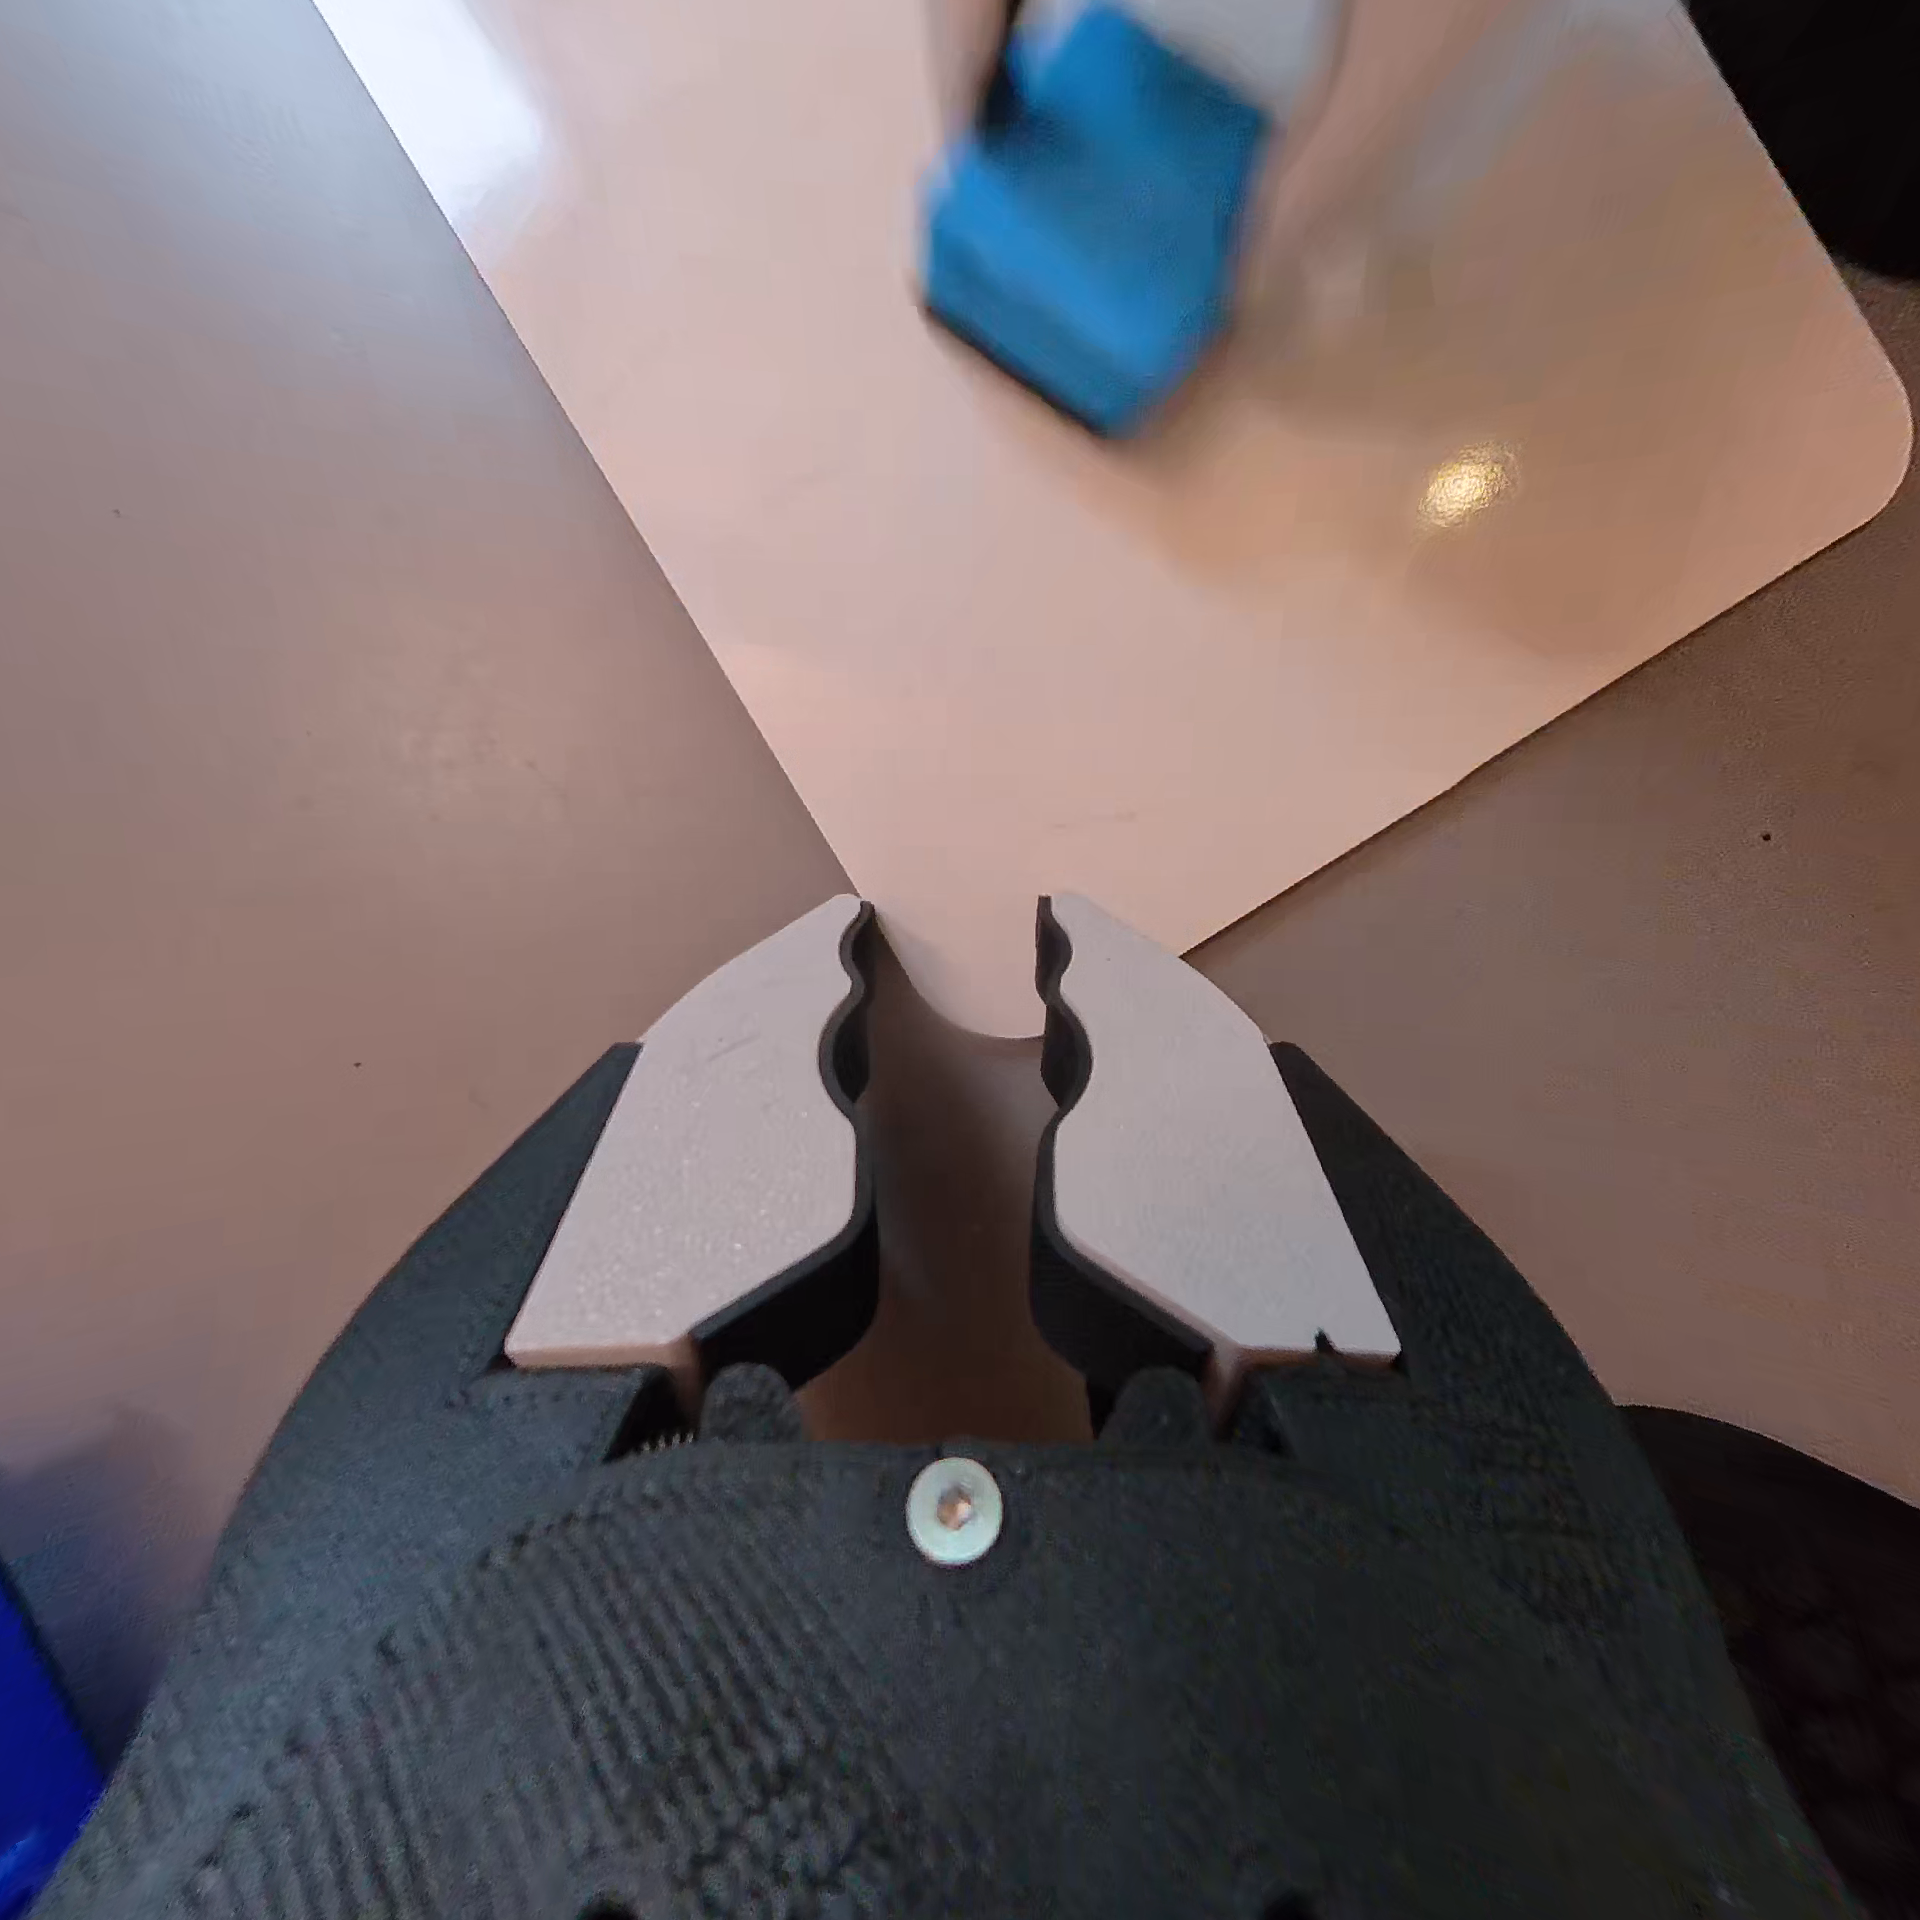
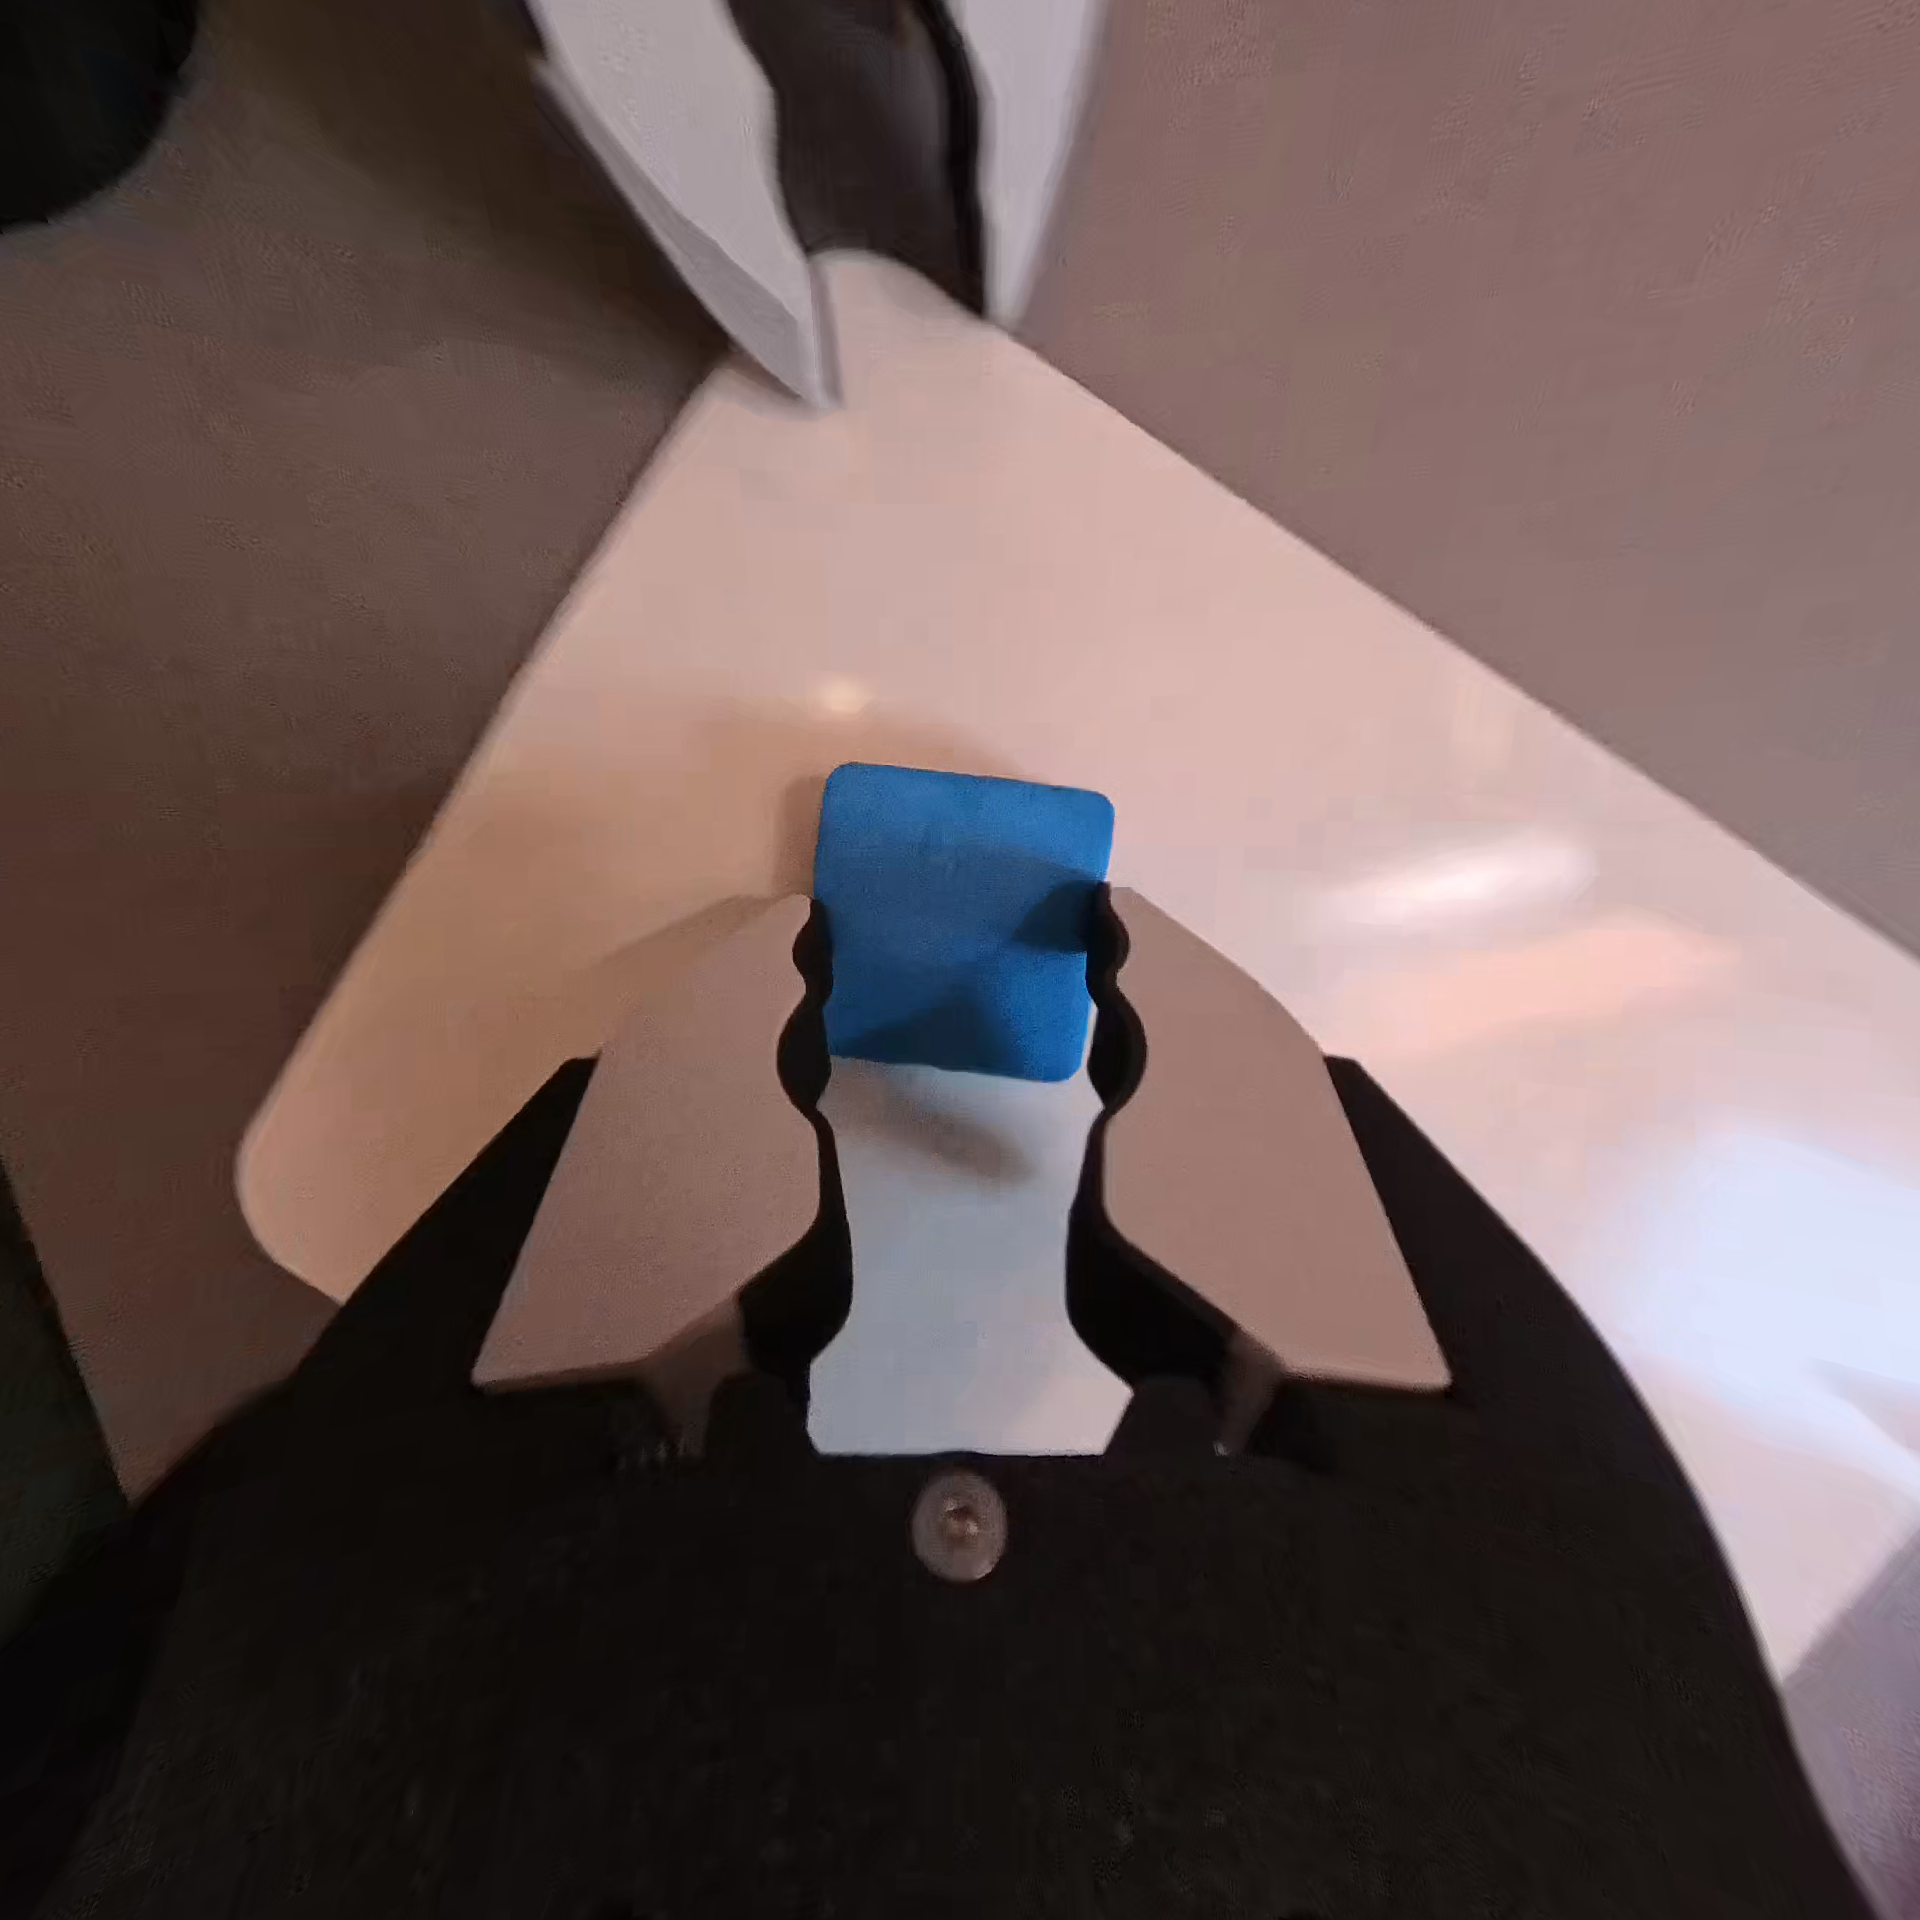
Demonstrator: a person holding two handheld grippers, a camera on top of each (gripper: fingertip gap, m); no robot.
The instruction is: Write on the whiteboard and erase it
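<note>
Right gripper [image 2: 956, 914] fingers [image 2: 717, 1049] either side of blue eraser [image 2: 961, 925] on whiteboard [image 2: 1299, 727]

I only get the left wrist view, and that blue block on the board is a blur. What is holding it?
Observer: The right gripper is shut on it, fingers pinching two opposite sides of the blue eraser.
Operator: Any writing beside it?
Observer: None shows on the whiteboard in the right wrist view.
Operator: And my gripper?
Observer: From there, the left gripper is open at the board's far corner.
</note>
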